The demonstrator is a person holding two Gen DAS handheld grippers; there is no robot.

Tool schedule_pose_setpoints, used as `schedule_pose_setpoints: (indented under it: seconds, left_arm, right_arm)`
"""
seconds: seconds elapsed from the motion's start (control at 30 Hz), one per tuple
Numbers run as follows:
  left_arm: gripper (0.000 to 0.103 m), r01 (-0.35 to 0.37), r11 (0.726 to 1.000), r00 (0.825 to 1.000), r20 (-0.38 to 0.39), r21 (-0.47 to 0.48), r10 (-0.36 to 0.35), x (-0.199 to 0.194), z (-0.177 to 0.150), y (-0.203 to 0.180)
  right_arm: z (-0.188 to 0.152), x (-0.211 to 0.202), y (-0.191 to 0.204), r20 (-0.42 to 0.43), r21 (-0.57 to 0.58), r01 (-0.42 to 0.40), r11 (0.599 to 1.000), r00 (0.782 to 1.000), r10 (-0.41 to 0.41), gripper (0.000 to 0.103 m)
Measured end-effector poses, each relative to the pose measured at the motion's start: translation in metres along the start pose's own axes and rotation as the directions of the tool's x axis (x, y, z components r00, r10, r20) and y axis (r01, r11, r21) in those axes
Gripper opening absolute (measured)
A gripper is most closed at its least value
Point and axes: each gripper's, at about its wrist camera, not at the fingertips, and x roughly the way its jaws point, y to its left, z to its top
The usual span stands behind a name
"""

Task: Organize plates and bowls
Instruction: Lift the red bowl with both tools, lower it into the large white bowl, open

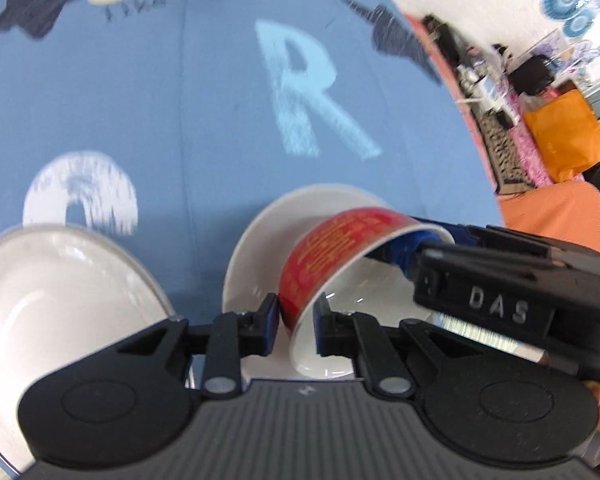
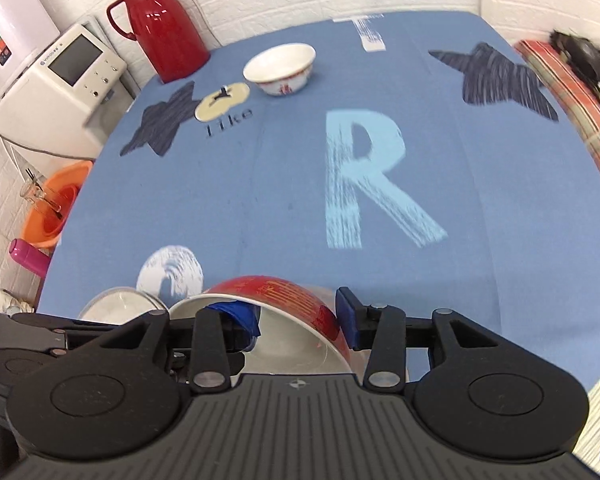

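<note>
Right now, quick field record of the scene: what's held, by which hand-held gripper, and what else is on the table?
held item: red-patterned white-lined bowl, tilted
left hand-held gripper: shut on the bowl's wall
right hand-held gripper: straddles the bowl's rim, outer pad not pressing
under it: white plate
near left: clear glass-rimmed white dish
far side: white bowl with red marks, red thermos jug
surface: blue printed tablecloth
</note>
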Motion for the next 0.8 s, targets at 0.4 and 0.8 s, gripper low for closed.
schedule_pose_setpoints:
  seconds: [0.4, 0.8]
  left_arm:
    - [0.010, -0.045, 0.996, 0.999, -0.022, 0.075, 0.047, 0.019, 0.004, -0.005]
    - [0.055, 0.006, 0.992, 1.000, 0.024, 0.127, -0.009, -0.003, 0.003, -0.007]
  right_arm:
    - [-0.027, 0.031, -0.014, -0.095, -0.005, -0.009, 1.000, 0.995, 0.009, 0.028]
    - [-0.017, 0.018, -0.030, -0.070, 0.054, -0.047, 0.997, 0.996, 0.051, 0.028]
